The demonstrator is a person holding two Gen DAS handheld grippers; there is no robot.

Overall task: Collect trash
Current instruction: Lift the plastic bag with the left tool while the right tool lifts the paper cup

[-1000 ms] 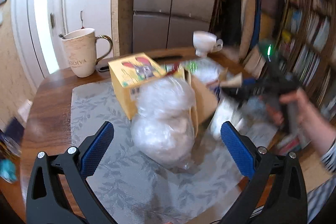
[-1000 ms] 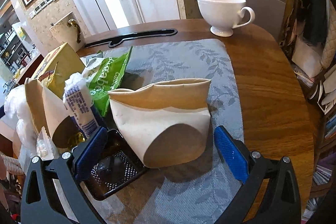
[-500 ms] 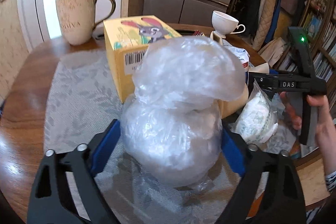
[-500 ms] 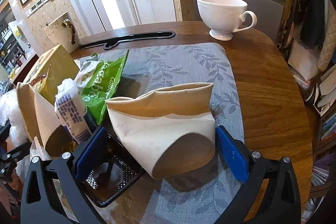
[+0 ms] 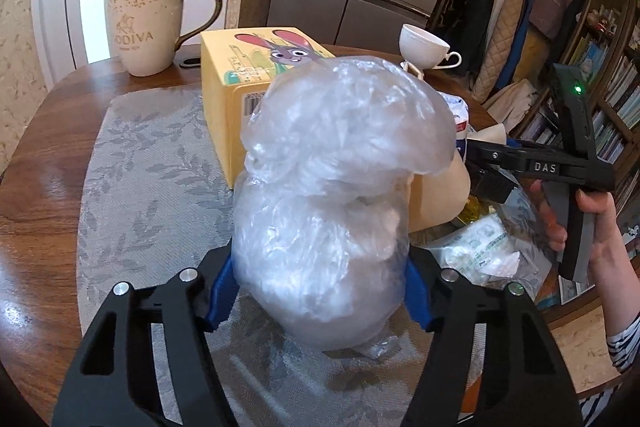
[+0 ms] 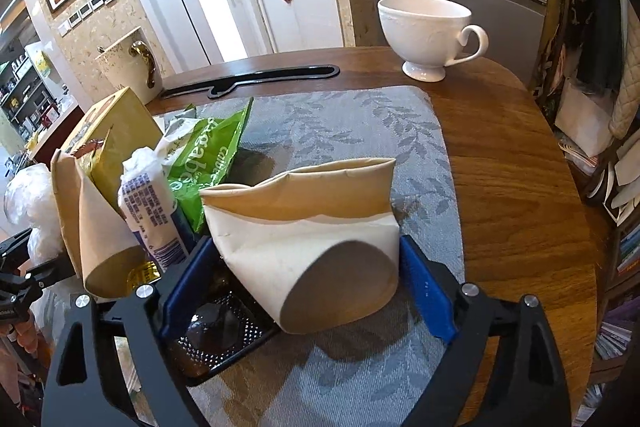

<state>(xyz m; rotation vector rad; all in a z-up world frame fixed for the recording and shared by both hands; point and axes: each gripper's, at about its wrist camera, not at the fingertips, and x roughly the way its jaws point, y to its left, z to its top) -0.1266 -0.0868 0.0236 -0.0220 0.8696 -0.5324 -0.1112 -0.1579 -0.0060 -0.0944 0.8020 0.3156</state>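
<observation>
On the worktop [image 5: 48,155], the left gripper [image 5: 316,283] is closing on the plastic bag [image 5: 332,195] and may crush it loose, while the right gripper [image 6: 308,279], closing around the paper cup [image 6: 320,239], could roll it away.

A crinkled, glossy clear plastic bag [image 5: 320,227] stands on a matt grey woven cloth placemat [image 5: 140,187] with a leaf pattern, which lies on a polished, shiny brown wood table [image 5: 44,155]. Behind the bag are a smooth yellow printed cardboard box [image 5: 232,99], a glazed cream ceramic mug [image 5: 146,27] with gold speckles and a shiny gold handle, and a glossy white porcelain cup [image 6: 428,31]. The other view shows a matt brown-and-white paper cup [image 6: 316,243] squashed flat at its rim, a shiny green foil-like wrapper [image 6: 204,155], and a glossy black plastic tray [image 6: 216,331].
</observation>
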